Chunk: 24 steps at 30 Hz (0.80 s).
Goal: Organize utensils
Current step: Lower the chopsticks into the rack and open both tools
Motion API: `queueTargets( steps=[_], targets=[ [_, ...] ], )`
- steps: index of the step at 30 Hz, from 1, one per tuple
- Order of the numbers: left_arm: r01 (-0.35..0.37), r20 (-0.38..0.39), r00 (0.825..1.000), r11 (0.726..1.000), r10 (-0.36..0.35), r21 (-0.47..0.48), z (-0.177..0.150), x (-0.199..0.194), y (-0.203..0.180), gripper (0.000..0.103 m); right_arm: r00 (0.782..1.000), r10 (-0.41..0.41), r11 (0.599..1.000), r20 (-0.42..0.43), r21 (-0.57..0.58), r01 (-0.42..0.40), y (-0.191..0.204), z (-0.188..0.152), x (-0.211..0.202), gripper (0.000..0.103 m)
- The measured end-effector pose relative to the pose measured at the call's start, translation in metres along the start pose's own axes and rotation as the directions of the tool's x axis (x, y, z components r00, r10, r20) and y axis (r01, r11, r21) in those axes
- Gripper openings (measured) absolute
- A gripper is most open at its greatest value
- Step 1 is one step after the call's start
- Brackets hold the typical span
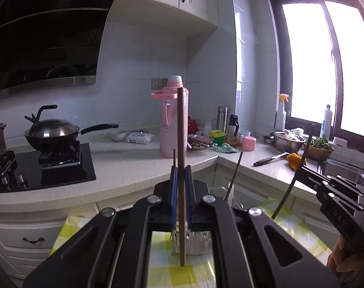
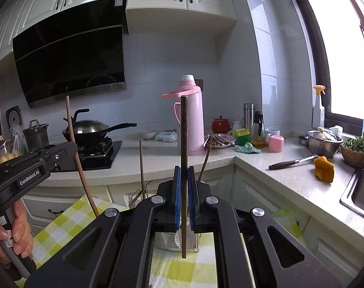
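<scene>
Each gripper holds 1 chopstick upright above a metal rack on a checked cloth (image 2: 69,218). The left gripper (image 1: 181,180) pinches a brown chopstick (image 1: 180,144) between its blue pads; the stick's lower tip hangs over the cloth just in front of the rack (image 1: 198,242). The right gripper (image 2: 183,182) is closed the same way on a darker chopstick (image 2: 183,144), whose tip also hangs just above the cloth in front of the rack. In the right view the rack (image 2: 172,240) shows as a wire holder under the fingers, and 2 or 3 thin sticks (image 2: 141,168) already stand in it, leaning apart.

The step in hand looks like carrying these 2 sticks to the holder: both are lifted and near it, neither is inside yet. The 2 grippers sit side by side, near each other, the left one showing at the left edge of the right view.

The next move likely calls for bringing each tip over the holder's opening, keeping the stick vertical, lowering it in, then parting the pads. The grippers may need to go 1 at a time, since the opening is small and sticks already lean out of it. More chopsticks lie on a plate (image 2: 220,141) on the counter (image 2: 266,168), beside the pink flask (image 2: 194,120).
</scene>
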<state>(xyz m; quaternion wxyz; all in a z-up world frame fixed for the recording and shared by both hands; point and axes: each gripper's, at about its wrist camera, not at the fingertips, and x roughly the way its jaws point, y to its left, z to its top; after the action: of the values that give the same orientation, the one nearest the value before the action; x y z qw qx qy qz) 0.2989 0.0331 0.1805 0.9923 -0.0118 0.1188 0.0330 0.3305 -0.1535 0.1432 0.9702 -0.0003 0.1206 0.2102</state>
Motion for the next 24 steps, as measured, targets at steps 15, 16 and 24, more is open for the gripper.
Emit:
queueTargets(
  steps=[15, 16, 24],
  targets=[
    [-0.01, 0.036, 0.999, 0.999, 0.011, -0.045, 0.05, 0.088, -0.001, 0.006, 1.0, 0.03, 1.0, 0.0, -0.009, -0.03, 0.004, 0.046, 0.097, 0.007],
    [-0.008, 0.02, 1.0, 0.999, 0.009, -0.049, 0.045, 0.097, 0.0, 0.006, 0.999, 0.034, 0.999, -0.018, -0.004, -0.034, 0.004, 0.041, 0.106, 0.007],
    [-0.009, -0.108, 0.994, 0.998, 0.002, -0.06, -0.013, 0.148, 0.009, 0.006, 0.987, 0.075, 0.997, -0.143, 0.029, -0.072, 0.006, -0.005, 0.158, 0.007]
  ],
)
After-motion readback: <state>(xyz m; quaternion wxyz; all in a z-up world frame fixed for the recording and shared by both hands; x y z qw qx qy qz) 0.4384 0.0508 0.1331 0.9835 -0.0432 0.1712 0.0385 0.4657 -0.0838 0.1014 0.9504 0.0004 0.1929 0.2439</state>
